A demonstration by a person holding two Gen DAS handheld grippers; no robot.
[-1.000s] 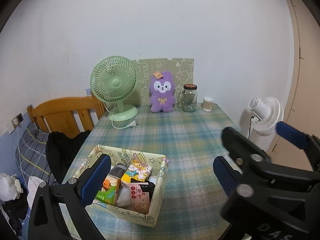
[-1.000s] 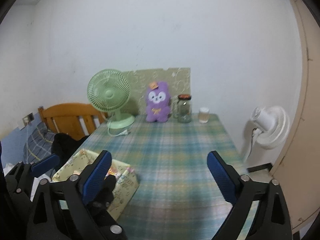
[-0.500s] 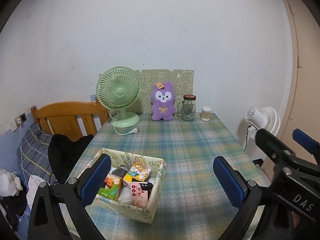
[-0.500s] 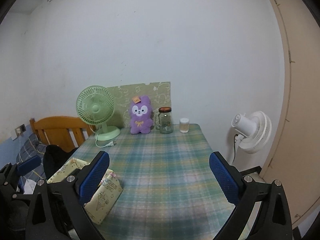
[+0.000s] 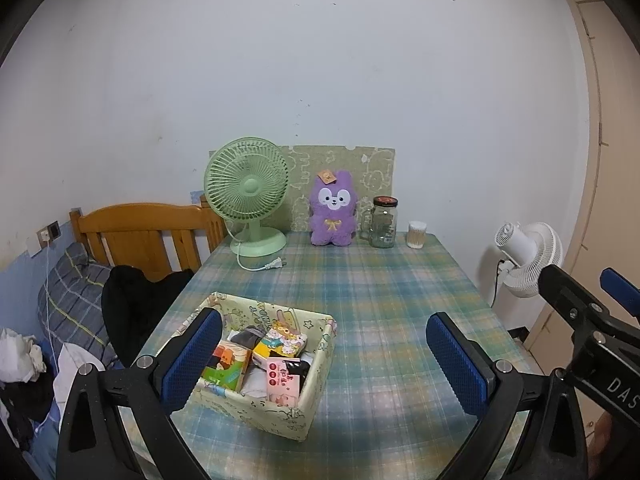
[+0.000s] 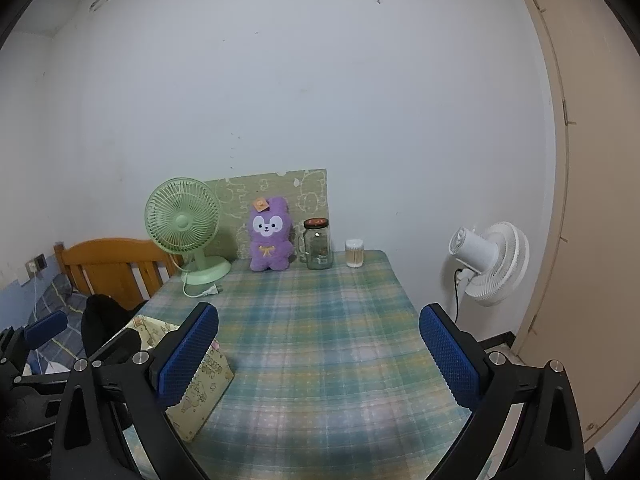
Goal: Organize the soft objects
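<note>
A yellow-green patterned fabric box (image 5: 316, 408) sits on the plaid table near its front left; it holds several soft packs and folded items (image 5: 260, 360). Its side shows in the right wrist view (image 6: 204, 392). A purple plush bunny (image 5: 333, 209) sits upright at the table's back edge, also in the right wrist view (image 6: 270, 240). My left gripper (image 5: 324, 360) is open and empty, raised above the table's front, over the box. My right gripper (image 6: 318, 356) is open and empty, to the right of the box.
A green desk fan (image 5: 248, 196) with a loose plug, a glass jar (image 5: 383, 222) and a cotton swab tub (image 5: 417, 234) stand along the back. A white fan (image 5: 528, 258) stands right of the table (image 5: 380, 292). A wooden bed frame (image 5: 136, 232) lies left.
Both grippers have pulled back and risen from the table, so the box and table look smaller and farther. Both stay open and empty.
</note>
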